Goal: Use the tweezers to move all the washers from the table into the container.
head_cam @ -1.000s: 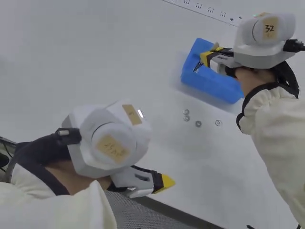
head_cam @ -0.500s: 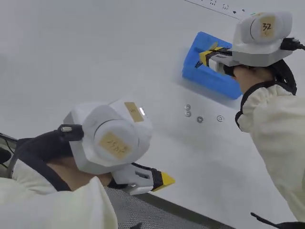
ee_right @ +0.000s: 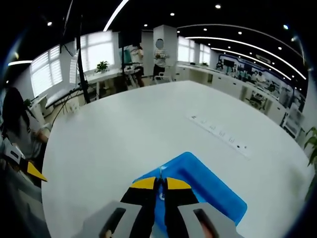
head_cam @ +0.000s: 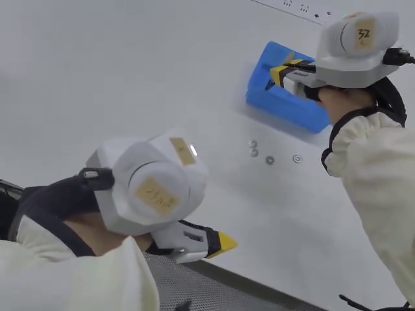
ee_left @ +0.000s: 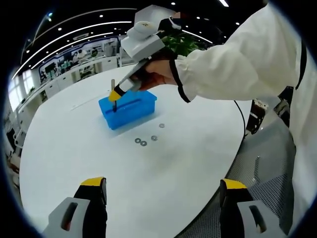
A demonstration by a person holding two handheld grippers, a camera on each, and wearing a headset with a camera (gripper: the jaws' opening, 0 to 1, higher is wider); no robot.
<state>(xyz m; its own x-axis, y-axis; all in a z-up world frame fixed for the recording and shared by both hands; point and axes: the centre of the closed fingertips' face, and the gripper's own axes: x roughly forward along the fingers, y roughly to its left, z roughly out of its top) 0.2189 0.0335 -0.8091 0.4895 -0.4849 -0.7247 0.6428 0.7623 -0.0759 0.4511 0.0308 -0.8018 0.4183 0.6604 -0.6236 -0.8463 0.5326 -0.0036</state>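
Washers (head_cam: 270,160), four small silver metal rings, lie loose on the round white worktop (head_cam: 130,78). They sit in a short row near the blue rectangular plastic container (head_cam: 288,107) but clear of its wall, and two of them are close together. From my remote station I see my right hand-held gripper (ee_right: 161,184) poised over the container, its yellow-tipped jaws pressed almost together on the slim metal tweezers (ee_right: 160,192). The tweezers point down into the container's open top. I cannot tell whether their tips carry a washer. In the left gripper view the same tweezers show as a thin dark line reaching from the yellow tips down to the container, and the four washers lie between that container and the camera. My left hand-held gripper (ee_left: 163,184) hangs at the near edge of the worktop, well apart from the washers, with its jaws spread wide and nothing between them. A cream sleeve (head_cam: 369,188) runs back from the right hand-held gripper.
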